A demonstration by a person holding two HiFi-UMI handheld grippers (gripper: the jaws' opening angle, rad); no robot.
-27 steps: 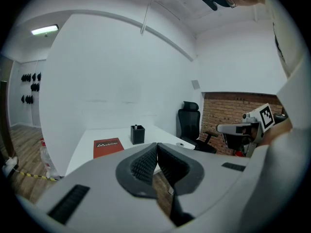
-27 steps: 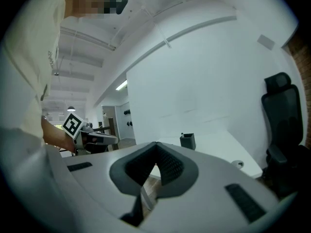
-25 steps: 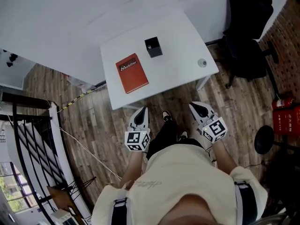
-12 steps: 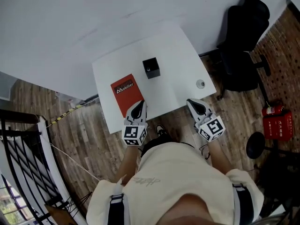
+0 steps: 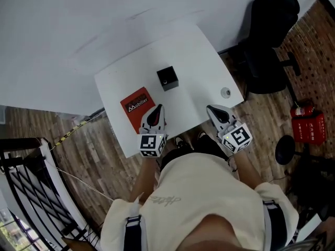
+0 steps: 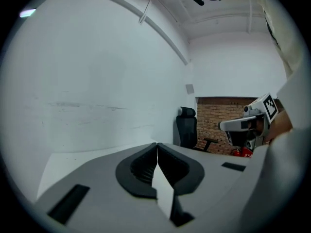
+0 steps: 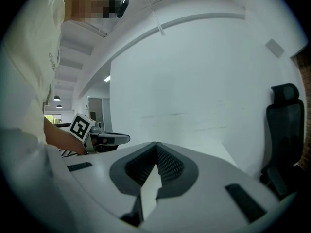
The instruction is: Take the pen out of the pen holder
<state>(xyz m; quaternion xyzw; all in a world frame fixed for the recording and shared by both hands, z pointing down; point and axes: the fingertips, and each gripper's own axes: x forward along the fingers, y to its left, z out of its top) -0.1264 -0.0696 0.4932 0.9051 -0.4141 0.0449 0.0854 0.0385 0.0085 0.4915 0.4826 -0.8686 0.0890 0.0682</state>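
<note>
A small black pen holder stands near the middle of the white table in the head view; the pen inside is too small to make out. My left gripper is shut and empty, hanging over the near end of a red book, short of the holder. Over the table's near edge to the right, my right gripper is also shut with nothing held. In the left gripper view the jaws meet, as they do in the right gripper view. Neither gripper view shows the holder.
A small round object lies near the table's right corner. A black office chair stands to the right of the table, with a red fire extinguisher on the wooden floor. A white wall runs behind the table, and a black railing is at the left.
The person has walked up to the table. Both grippers, which hung over the floor before, now reach over the table's near edge, the left one above the red book.
</note>
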